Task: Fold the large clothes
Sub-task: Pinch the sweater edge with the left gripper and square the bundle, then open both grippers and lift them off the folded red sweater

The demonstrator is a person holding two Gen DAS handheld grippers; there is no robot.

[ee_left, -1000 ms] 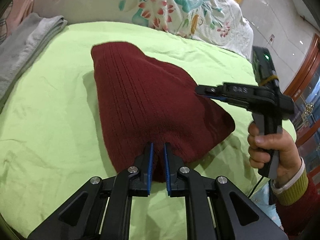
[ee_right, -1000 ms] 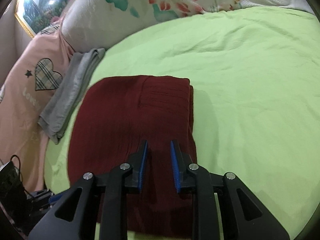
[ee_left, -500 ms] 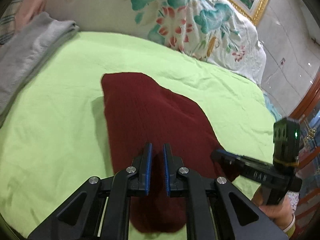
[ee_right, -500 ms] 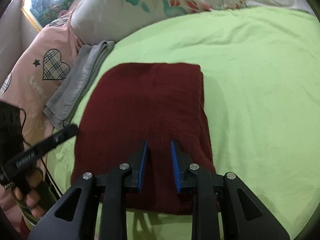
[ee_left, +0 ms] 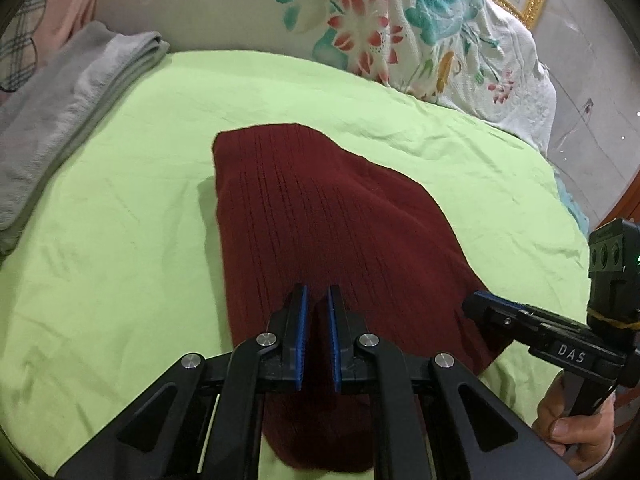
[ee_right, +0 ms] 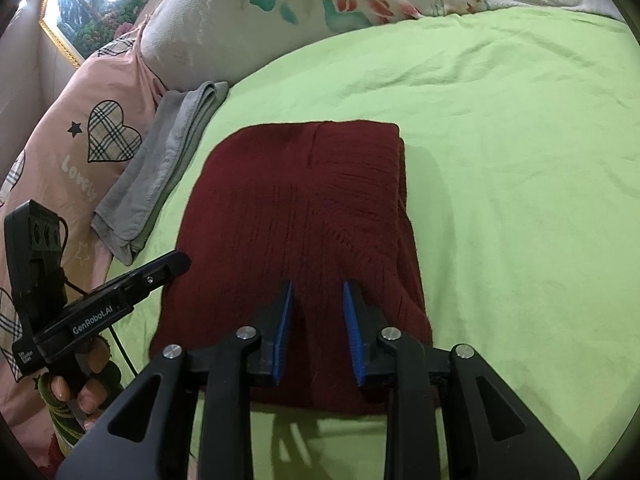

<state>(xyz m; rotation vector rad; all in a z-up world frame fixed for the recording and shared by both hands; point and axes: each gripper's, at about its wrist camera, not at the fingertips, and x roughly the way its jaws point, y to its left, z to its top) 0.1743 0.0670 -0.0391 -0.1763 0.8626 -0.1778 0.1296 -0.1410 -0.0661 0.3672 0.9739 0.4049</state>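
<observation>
A dark red knit sweater (ee_left: 332,220) lies folded flat on the light green bedsheet (ee_left: 120,200); it also shows in the right wrist view (ee_right: 296,216). My left gripper (ee_left: 318,292) hovers over the sweater's near part, jaws a narrow gap apart, holding nothing. My right gripper (ee_right: 316,286) is above the sweater's near edge, jaws open and empty. The right gripper shows at the right of the left wrist view (ee_left: 480,304), and the left gripper at the left of the right wrist view (ee_right: 176,260).
A folded grey cloth (ee_left: 68,104) lies at the sheet's left edge, also in the right wrist view (ee_right: 160,168). A floral pillow (ee_left: 400,32) and a pink pillow with plaid hearts (ee_right: 92,136) stand behind. Bare green sheet (ee_right: 520,200) spreads right of the sweater.
Both grippers have drawn back and up from the sweater. The right gripper's jaws have opened wider. The sweater lies as it did.
</observation>
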